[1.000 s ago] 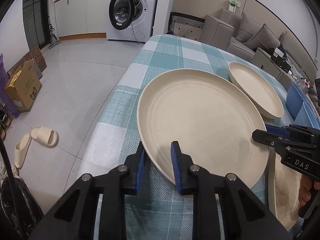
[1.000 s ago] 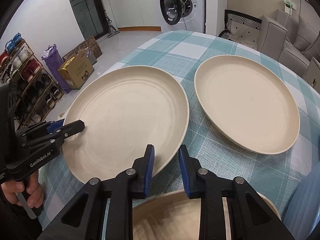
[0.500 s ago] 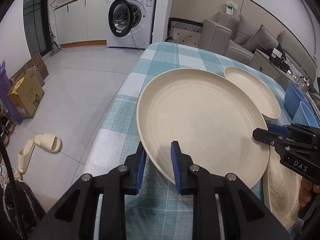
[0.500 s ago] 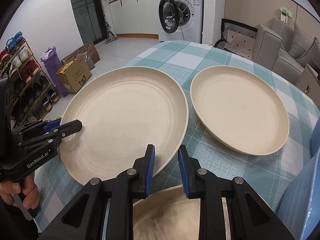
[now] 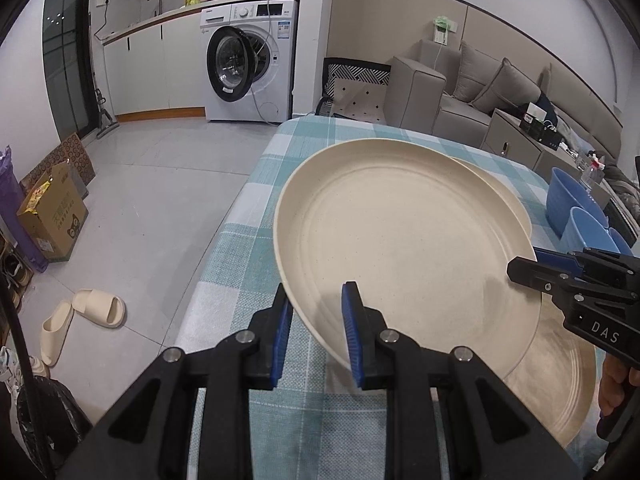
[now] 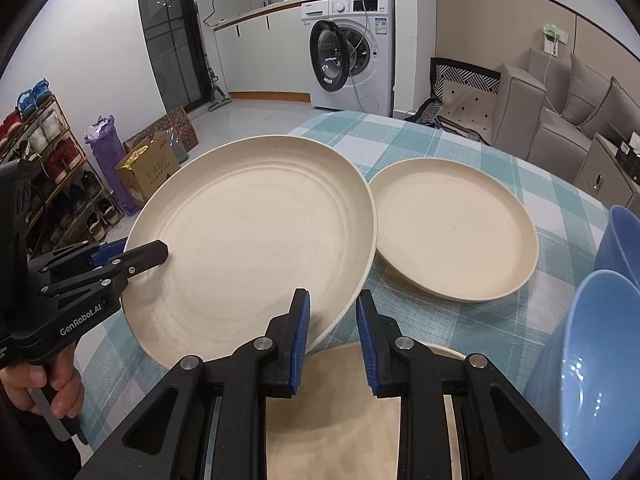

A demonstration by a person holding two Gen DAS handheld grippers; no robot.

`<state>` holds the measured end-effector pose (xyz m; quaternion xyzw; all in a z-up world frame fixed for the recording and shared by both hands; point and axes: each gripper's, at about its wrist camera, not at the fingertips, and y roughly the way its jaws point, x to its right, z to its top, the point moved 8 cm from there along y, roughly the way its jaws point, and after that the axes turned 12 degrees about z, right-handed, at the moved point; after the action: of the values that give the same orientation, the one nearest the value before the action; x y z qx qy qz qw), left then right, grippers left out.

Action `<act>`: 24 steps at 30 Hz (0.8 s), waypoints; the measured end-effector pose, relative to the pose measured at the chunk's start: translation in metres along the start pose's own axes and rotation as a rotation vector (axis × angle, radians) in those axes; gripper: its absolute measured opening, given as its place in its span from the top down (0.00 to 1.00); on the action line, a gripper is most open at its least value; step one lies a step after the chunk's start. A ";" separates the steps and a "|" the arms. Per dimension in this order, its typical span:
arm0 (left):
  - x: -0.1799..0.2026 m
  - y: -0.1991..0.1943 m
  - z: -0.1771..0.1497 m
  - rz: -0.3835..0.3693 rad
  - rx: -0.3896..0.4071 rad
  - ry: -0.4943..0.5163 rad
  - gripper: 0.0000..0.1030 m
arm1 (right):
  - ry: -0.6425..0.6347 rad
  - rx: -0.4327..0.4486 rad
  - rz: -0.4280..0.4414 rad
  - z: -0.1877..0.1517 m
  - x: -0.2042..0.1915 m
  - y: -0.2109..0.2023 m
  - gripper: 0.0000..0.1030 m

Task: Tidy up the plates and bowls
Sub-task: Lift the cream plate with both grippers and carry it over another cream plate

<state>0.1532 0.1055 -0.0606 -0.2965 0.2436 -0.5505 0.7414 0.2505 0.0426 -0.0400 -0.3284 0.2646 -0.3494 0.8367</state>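
Both grippers hold one large cream plate (image 5: 400, 248) above the checked table; it also shows in the right wrist view (image 6: 256, 248). My left gripper (image 5: 316, 320) is shut on its near rim. My right gripper (image 6: 332, 320) is shut on its opposite rim and shows in the left wrist view (image 5: 532, 268). A second cream plate (image 6: 452, 232) lies on the cloth beyond. A third cream plate (image 6: 344, 408) lies under my right gripper.
Blue bowls (image 6: 600, 344) stand at the table's right side, close to my right gripper. The table's left edge (image 5: 224, 240) drops to the floor, with slippers (image 5: 80, 320) and a cardboard box (image 5: 52, 216). A washing machine (image 5: 248, 68) and a sofa (image 5: 480, 96) stand behind.
The large plate has risen off the cloth in both grippers and now overlaps the far plate in the left wrist view. Both views tilted up.
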 end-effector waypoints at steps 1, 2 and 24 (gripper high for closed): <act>0.001 -0.003 0.001 -0.002 0.006 0.002 0.78 | 0.001 0.006 -0.004 -0.001 -0.001 -0.005 0.76; 0.003 -0.005 0.002 -0.004 0.011 0.006 0.78 | 0.003 0.012 -0.005 -0.003 -0.001 -0.009 0.76; 0.061 -0.063 -0.007 -0.081 0.095 0.127 0.77 | 0.111 0.133 -0.044 -0.061 0.012 -0.112 0.76</act>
<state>0.1232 0.0316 -0.0227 -0.2350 0.2514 -0.6085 0.7150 0.1708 -0.0494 0.0002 -0.2581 0.2794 -0.4020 0.8329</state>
